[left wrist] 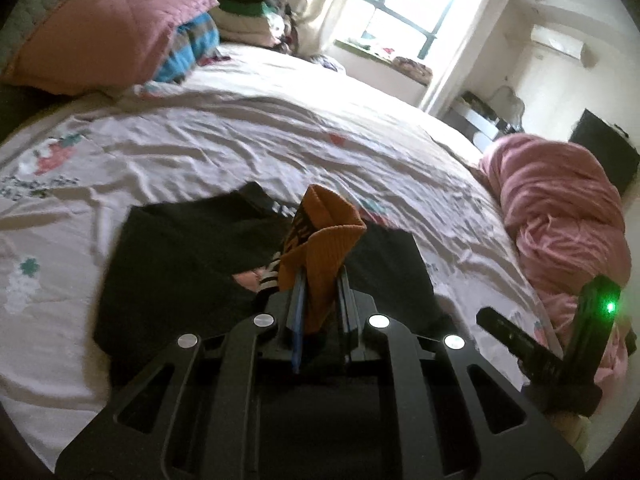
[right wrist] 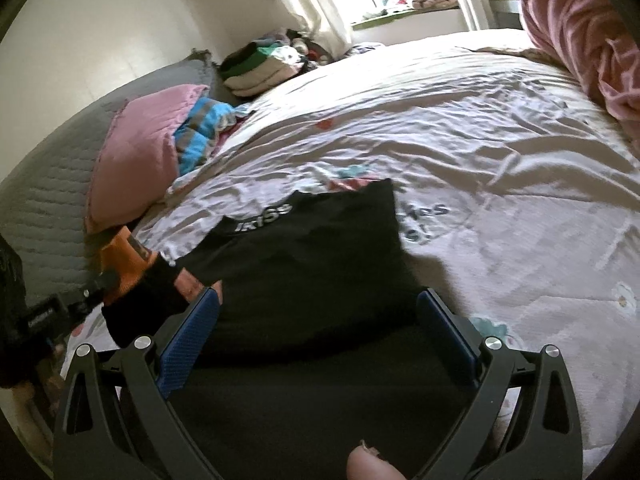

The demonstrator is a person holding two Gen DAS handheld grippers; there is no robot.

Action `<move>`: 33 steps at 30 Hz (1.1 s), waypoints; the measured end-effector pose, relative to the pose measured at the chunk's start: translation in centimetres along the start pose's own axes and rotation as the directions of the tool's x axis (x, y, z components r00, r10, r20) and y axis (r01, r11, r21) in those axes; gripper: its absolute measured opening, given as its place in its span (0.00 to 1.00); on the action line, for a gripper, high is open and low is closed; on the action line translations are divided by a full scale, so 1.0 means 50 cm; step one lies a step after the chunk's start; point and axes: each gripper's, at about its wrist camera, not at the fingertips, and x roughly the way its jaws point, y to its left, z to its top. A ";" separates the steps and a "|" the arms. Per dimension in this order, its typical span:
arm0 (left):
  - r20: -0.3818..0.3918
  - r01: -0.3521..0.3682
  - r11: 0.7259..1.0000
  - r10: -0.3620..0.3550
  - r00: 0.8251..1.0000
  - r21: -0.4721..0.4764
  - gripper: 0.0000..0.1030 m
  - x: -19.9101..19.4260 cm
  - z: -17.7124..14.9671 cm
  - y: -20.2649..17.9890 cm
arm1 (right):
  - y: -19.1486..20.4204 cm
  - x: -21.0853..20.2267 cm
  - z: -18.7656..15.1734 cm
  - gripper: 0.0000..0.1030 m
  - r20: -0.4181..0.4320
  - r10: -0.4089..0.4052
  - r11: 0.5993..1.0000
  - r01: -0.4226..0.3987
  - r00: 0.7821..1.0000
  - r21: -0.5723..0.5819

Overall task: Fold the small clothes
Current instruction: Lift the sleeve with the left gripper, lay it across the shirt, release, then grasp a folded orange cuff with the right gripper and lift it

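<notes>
Seemingly upright, orange sock pinched in left claw.

Orange ribbed sock; black garment; floral white bedsheet

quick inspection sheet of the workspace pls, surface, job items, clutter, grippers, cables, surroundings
surface: bed sheet, pale with flower print, wrinkled
job's things: black garment lying flat on the sheet, white lettering near its far edge; orange ribbed sock raised above it
clutter: pink pillow over a blue striped cloth; folded pile at the far corner; bunched pink blanket at the bed's edge
grippers: left gripper shut on the orange ribbed sock; right gripper open, fingers over the near edge of the black garment
cables: nothing seen
surroundings: bright window with curtains, wall air conditioner
</notes>
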 end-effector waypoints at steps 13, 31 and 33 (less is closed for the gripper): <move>-0.104 0.072 0.996 -0.065 0.992 0.061 0.24 0.052 -0.037 -0.021 | -0.045 0.022 -0.003 0.96 -0.027 -0.096 0.994 0.097 0.995 0.053; -0.031 -0.112 0.991 0.114 0.993 0.074 0.76 0.040 0.054 0.082 | 0.083 0.107 -0.070 0.84 -0.223 0.022 0.998 -0.033 0.974 -0.045; -0.021 -0.122 0.991 0.123 0.992 0.051 0.76 0.033 0.050 0.111 | 0.091 0.130 -0.084 0.73 -0.274 0.024 0.999 -0.032 0.961 -0.025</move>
